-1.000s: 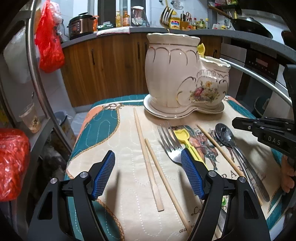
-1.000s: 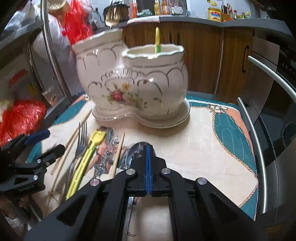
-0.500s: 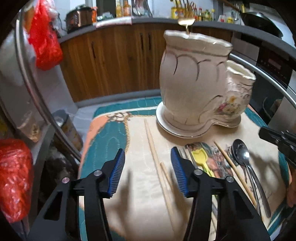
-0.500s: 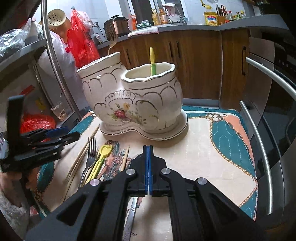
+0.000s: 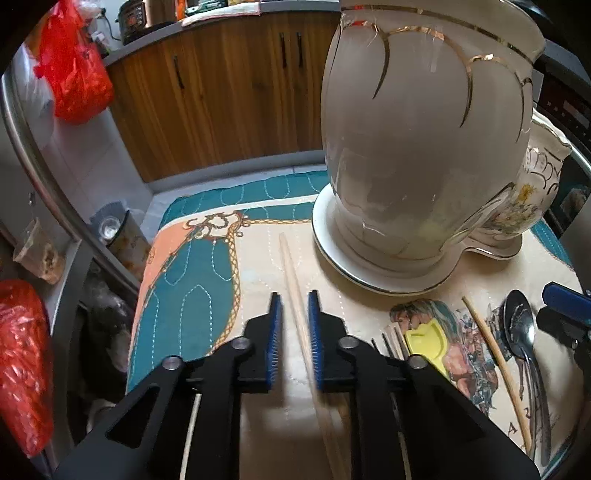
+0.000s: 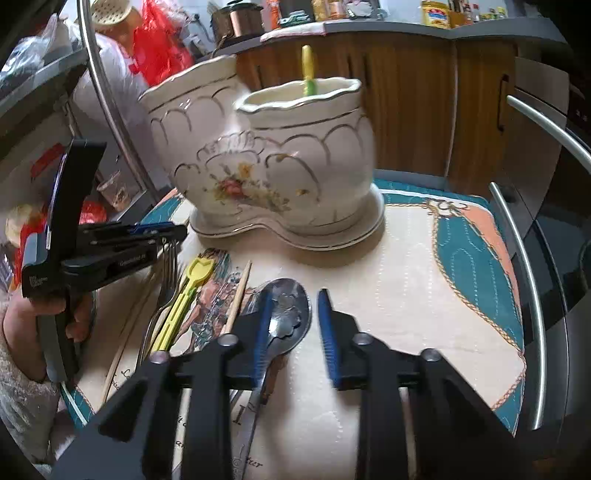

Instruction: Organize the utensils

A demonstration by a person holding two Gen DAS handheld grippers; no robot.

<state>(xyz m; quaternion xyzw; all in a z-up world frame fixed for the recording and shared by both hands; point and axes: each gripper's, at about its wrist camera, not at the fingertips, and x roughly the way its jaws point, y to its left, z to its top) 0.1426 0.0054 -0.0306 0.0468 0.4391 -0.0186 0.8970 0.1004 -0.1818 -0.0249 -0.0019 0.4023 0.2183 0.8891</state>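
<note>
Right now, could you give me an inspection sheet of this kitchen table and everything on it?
Surface: quilted mat, teal and peach border, printed figures.
Job's things: two-compartment ceramic holder with a yellow-green utensil in the shorter cup; chopstick; steel spoon; fork; yellow utensil; thin chopstick, all lying flat.
Clutter: nothing seen on the mat.
Tools: left tool straddles the chopstick, slightly open; right tool open around the spoon bowl.
Cables: nothing seen.
Surroundings: wooden cabinets, red plastic bags, countertop bottles.
</note>
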